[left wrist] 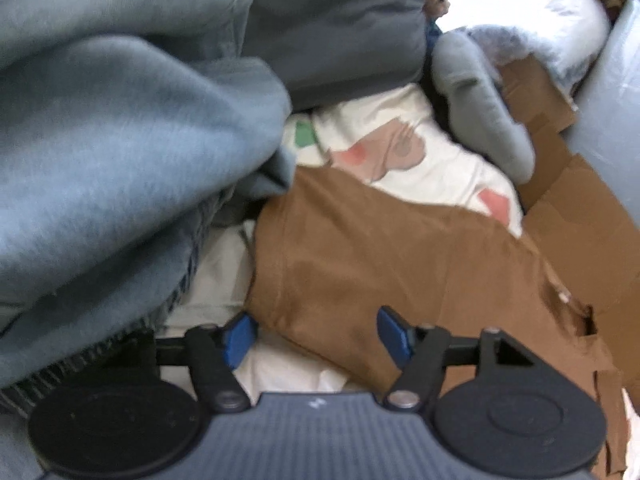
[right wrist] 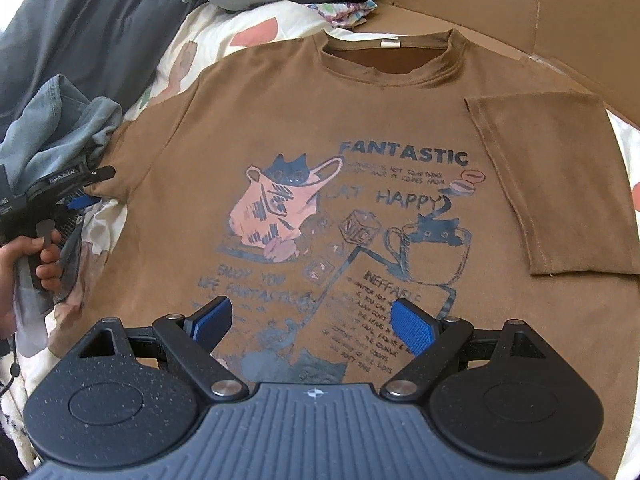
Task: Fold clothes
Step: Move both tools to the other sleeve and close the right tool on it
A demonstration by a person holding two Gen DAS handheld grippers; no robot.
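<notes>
Left gripper (left wrist: 316, 334) spread at brown T-shirt's (right wrist: 320, 128) sleeve edge, pads not pressing; right gripper (right wrist: 312, 326) released, above its hem.

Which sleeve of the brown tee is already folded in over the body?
The sleeve on the picture's right, lying flat across the brown tee; the other sleeve sits by the left gripper.

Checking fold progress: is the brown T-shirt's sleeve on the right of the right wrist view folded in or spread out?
Folded in. That sleeve lies flat over the brown T-shirt, its hem over the chest.
</notes>
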